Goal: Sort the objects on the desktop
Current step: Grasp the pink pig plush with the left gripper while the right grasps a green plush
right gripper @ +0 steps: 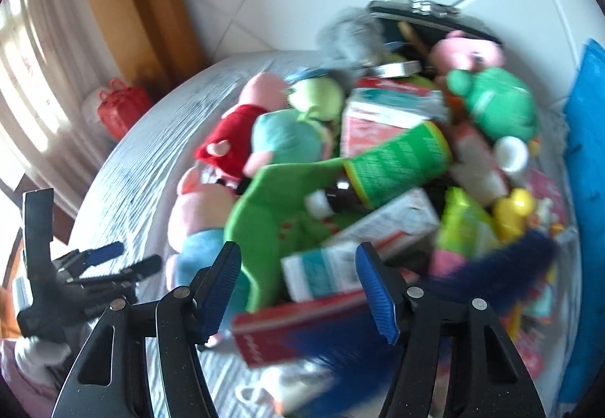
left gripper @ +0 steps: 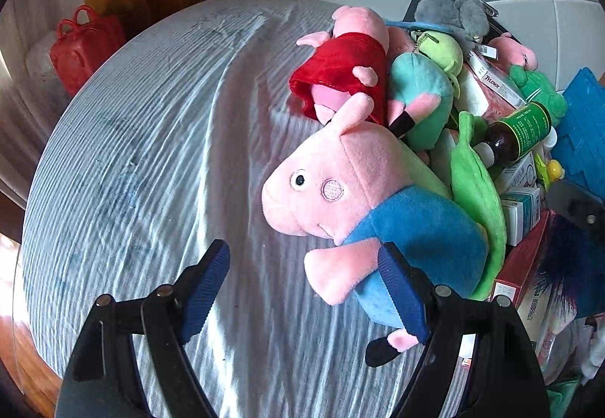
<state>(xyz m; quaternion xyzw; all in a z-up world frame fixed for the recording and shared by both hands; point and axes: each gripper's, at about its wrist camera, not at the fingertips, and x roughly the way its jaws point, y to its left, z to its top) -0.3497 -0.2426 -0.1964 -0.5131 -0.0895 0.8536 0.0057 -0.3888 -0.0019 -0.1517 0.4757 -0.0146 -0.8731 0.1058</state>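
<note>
Your round table [left gripper: 151, 153], draped in ribbed pale cloth, carries one heap along its right edge. Largest in it is the blue-bodied pink pig plush [left gripper: 363, 198], soft and rounded, then a red-dressed one [left gripper: 340, 77], a third (half hidden) farther back. One brown glass bottle [left gripper: 518, 130] lies on several cardboard boxes, uncountable in the blurred right view. Your left gripper [left gripper: 302, 289] has fingers apart beside the pig's arm; your right gripper [right gripper: 298, 289] gapes empty too.

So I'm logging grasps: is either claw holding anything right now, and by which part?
Nothing is held. The left claw is open, straddling the blue-shirted pig plush's arm without closing. The right claw is open above the pile.
</note>
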